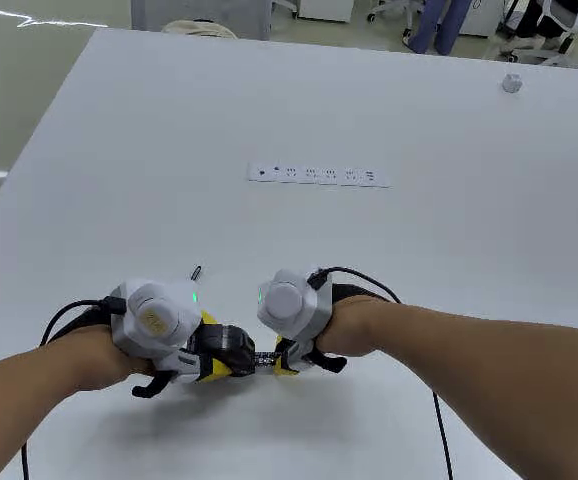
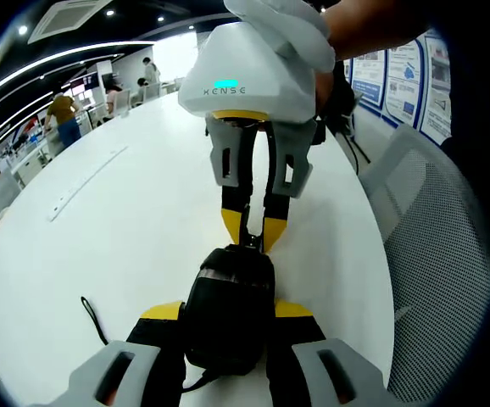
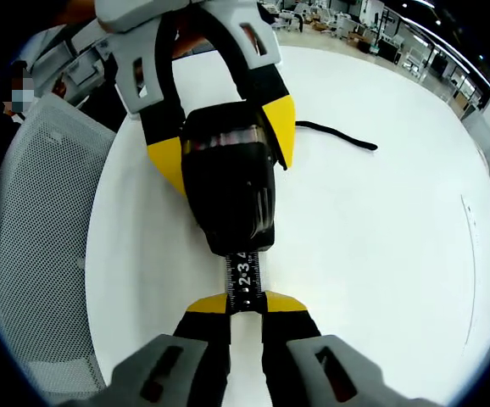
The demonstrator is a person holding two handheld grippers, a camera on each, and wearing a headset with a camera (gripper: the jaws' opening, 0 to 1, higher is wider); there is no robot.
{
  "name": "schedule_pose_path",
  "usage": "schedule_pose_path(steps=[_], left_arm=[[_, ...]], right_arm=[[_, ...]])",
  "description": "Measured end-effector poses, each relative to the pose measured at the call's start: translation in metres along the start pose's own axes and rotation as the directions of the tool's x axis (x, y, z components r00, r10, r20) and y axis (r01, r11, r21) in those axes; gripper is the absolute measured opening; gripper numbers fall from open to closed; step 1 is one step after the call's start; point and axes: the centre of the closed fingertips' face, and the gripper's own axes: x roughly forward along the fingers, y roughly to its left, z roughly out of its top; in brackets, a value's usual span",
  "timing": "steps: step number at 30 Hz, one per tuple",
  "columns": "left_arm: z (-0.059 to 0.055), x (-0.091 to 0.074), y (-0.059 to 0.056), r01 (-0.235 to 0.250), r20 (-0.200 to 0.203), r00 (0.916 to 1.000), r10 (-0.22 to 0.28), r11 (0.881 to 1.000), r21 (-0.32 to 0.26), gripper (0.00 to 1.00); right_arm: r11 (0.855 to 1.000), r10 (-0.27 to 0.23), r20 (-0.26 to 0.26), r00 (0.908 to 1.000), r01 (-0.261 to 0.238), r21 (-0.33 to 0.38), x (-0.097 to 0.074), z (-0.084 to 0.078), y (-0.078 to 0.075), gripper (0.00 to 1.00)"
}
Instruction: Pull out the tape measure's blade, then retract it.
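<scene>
Head view high above the table (image 1: 269,120); gripper views low, close, opposite each other across the shared tape measure (image 2: 228,309)

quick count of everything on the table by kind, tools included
tools: 2 (left tool, right tool)
tape measure: 1
power strip: 1
black strap: 1
small grey object: 1
total: 6

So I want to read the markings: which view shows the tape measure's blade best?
The right gripper view: the blade runs from the black case toward the camera, numerals legible. The head view shows a short dark strip; in the left gripper view the case mostly hides it.
</scene>
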Motion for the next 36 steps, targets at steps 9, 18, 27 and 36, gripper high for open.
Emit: schedule_pose_path(steps=[9, 18, 27, 36], left_arm=[[0.000, 0.000, 0.000, 0.005, 0.000, 1.0000, -0.005, 1.000, -0.001, 0.34], [-0.001, 0.000, 0.000, 0.004, -0.001, 1.0000, -0.004, 1.000, -0.001, 0.34], [-0.004, 0.001, -0.001, 0.007, -0.010, 0.9999, -0.007, 1.000, 0.000, 0.34], [-0.013, 0.002, -0.001, -0.014, -0.009, 0.9999, 0.014, 1.000, 0.017, 0.33]], right_arm=[[1.000, -0.001, -0.009, 1.0000, 0.001, 0.002, 0.000, -0.005, -0.002, 0.12], [1.000, -0.004, -0.009, 1.0000, 0.004, 0.011, -0.001, -0.010, -0.002, 0.12], [1.000, -0.003, -0.009, 1.0000, 0.003, 0.014, -0.003, -0.016, -0.002, 0.12], [1.000, -0.008, -0.009, 0.9999, 0.008, 0.016, -0.005, -0.024, -0.003, 0.12]])
